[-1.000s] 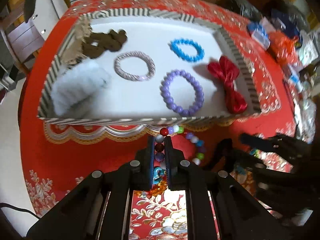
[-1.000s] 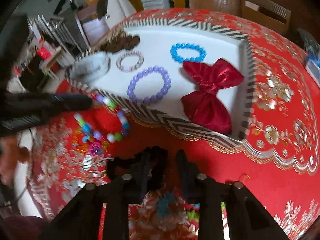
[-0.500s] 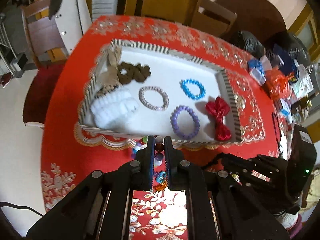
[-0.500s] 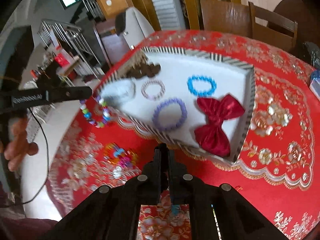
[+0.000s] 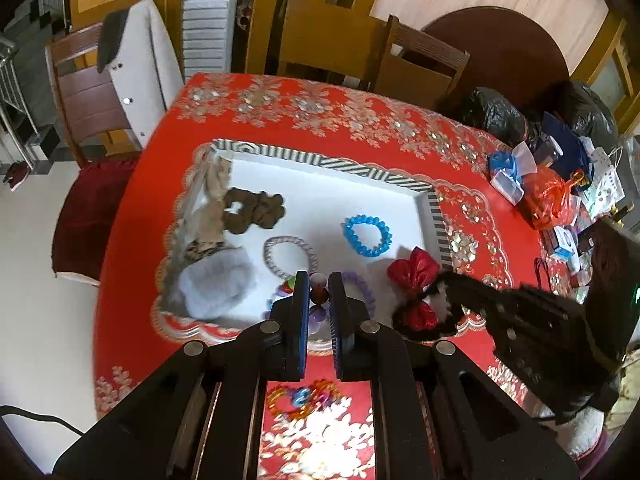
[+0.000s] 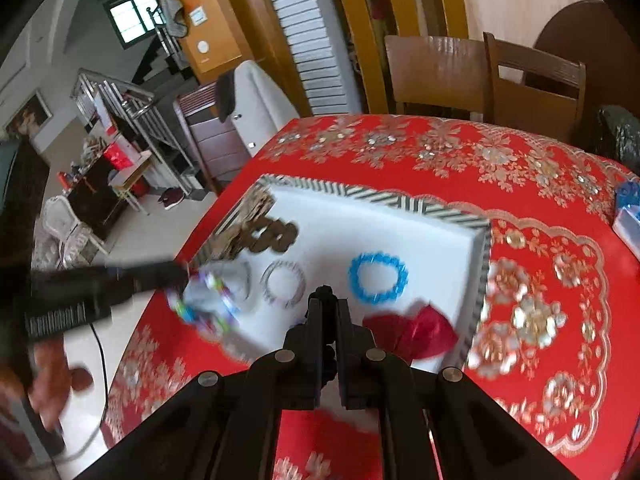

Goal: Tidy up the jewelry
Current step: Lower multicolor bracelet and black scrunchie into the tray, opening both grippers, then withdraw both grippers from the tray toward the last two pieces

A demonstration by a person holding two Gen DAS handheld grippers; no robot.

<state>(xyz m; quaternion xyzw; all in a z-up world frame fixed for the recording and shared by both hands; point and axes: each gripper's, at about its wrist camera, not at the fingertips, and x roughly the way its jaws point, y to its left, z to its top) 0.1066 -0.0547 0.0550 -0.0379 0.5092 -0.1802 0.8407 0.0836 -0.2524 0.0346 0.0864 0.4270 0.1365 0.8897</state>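
My left gripper (image 5: 319, 284) is shut on a multicolour bead bracelet (image 5: 318, 294), held above the near edge of the white tray (image 5: 320, 160) with a striped rim. In the right wrist view this bracelet (image 6: 212, 300) hangs blurred from the left gripper (image 6: 180, 274). My right gripper (image 6: 326, 304) is shut on a black hair tie (image 6: 326, 291); in the left wrist view its loop (image 5: 404, 320) dangles in front of the red bow (image 5: 416, 272). A blue bracelet (image 5: 367, 236), a purple bracelet (image 5: 362, 288) and a silvery bracelet (image 5: 289, 256) lie in the tray.
A brown scrunchie (image 5: 254, 210) and a grey fluffy piece (image 5: 216, 284) lie at the tray's left side. A small colourful trinket pile (image 5: 300, 398) rests on the red tablecloth near me. Bags and boxes (image 5: 548, 200) crowd the table's right edge. Chairs (image 5: 420, 68) stand behind.
Both grippers have risen well above the table. The right gripper's jaws closed on the black hair tie and lifted it. The bead bracelet moved up over the tray's near edge.
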